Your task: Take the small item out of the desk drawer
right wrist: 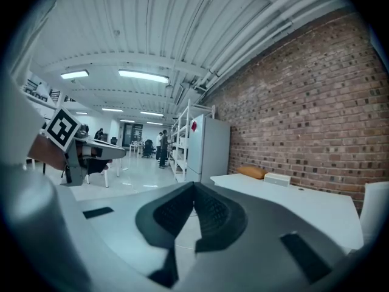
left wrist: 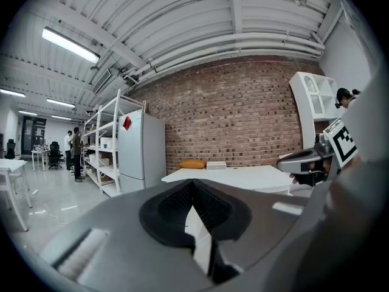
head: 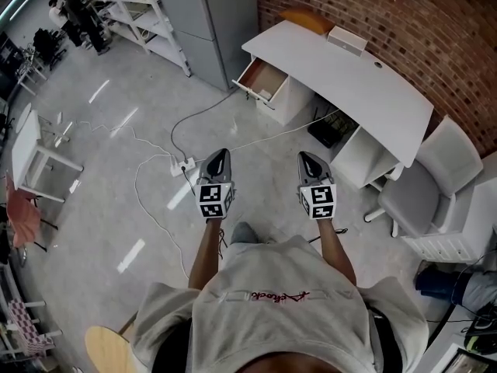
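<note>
Drawer [head: 262, 80]: pulled open on white desk [head: 365, 84], contents too small to tell
Left gripper [head: 220, 155]: jaws closed, empty, well apart from drawer
Right gripper [head: 307, 158]: jaws closed, empty

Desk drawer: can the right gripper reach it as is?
Probably not yet. The drawer stands open with nothing blocking it, but the right gripper, shut, is well short of it over floor.

Head cam: high above the person, steeply down on floor [head: 116, 154]; white desk [head: 349, 76] well off, upper right. Gripper cams: low, level, facing desk and brick wall [left wrist: 243, 114] from well back. All three share the desk. Left cam's edge catches right gripper [left wrist: 285, 161], right cam's catches left gripper [right wrist: 118, 151].
</note>
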A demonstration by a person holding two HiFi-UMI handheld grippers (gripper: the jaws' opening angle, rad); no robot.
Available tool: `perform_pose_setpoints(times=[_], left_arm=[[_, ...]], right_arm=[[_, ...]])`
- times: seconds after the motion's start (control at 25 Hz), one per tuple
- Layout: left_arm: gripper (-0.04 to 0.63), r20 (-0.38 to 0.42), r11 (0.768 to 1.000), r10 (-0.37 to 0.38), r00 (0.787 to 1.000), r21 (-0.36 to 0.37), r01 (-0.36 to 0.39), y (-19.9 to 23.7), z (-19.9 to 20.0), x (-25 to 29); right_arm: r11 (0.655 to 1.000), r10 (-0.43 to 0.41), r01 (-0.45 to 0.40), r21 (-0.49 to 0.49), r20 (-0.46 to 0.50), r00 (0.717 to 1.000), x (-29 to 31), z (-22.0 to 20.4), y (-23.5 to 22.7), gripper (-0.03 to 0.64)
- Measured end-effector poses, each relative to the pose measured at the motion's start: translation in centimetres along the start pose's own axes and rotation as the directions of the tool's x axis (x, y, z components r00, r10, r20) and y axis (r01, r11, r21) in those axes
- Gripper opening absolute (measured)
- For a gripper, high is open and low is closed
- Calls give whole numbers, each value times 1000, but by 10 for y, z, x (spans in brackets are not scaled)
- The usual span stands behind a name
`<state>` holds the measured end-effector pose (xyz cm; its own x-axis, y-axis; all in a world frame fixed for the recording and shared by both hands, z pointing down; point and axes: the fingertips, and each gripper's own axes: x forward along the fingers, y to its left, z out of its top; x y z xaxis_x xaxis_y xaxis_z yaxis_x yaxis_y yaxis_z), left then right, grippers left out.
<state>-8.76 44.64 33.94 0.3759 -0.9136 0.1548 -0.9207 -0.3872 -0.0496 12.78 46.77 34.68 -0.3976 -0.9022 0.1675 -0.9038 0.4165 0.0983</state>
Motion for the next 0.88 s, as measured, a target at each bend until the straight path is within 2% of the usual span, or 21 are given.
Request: perform_pose_setpoints(times=[0.44, 0.88], left_arm=[[9, 3, 1000, -7, 1000, 14, 7, -7, 1, 23], [9, -1, 1000, -16, 1000, 5, 16, 22, -7, 68]], right_arm=[[1000, -8, 8, 1, 9, 1000, 7, -8, -23, 11], [999, -40, 40, 6, 10, 999, 64, -5, -44, 11]])
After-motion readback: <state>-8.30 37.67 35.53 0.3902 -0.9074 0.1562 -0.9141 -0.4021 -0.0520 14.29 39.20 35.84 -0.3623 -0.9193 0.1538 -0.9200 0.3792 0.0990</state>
